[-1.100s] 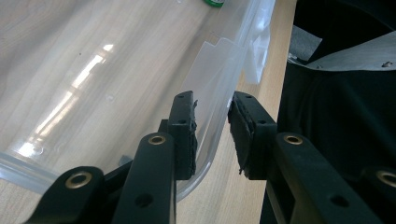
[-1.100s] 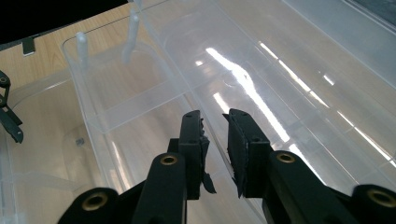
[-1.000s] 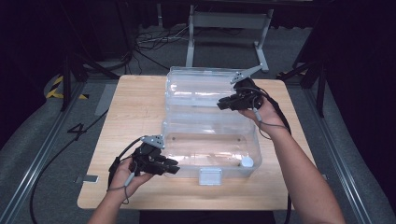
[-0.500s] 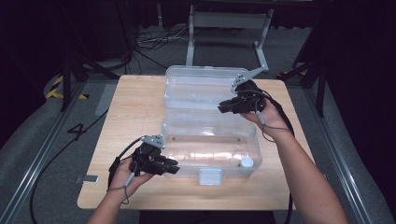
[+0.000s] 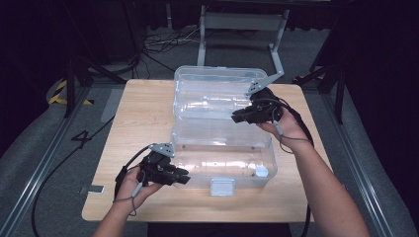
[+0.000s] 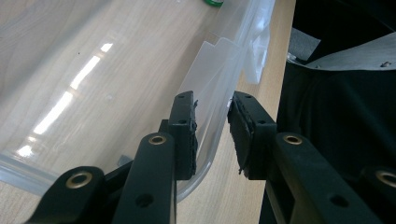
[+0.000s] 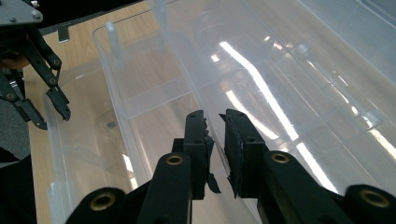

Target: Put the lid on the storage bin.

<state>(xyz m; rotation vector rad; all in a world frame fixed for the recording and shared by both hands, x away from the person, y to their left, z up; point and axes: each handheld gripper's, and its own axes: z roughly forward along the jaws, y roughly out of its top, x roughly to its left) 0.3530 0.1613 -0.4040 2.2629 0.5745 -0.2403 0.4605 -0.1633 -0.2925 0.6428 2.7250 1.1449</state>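
One clear plastic box (image 5: 222,143) sits open in the middle of the wooden table (image 5: 143,108). Its lid (image 5: 217,91) is folded back on the far side, and its tray lies on the near side. The box runs long from left to right. The left gripper (image 5: 182,178) is at the near left corner of the tray. In the left gripper view, the clear wall (image 6: 212,116) stands between the two black pads (image 6: 187,135). The inner pad seems to touch the wall, but there is a small gap at the outer pad, so it looks like a loose hold, not a tight pinch. The right gripper (image 5: 236,117) is at the far right, where the lid meets the tray. Its jaws have just been closing, and in the right gripper view a thin clear edge (image 7: 212,140) runs between the nearly shut pads (image 7: 198,140). I cannot tell if they squeeze it yet. The lid lies just past the right gripper, so that hand is nearer to swing it. There is one small white round thing (image 5: 261,172) in the near right corner of the tray, one latch tab (image 5: 222,187) on the near side, two grippers and two hands.
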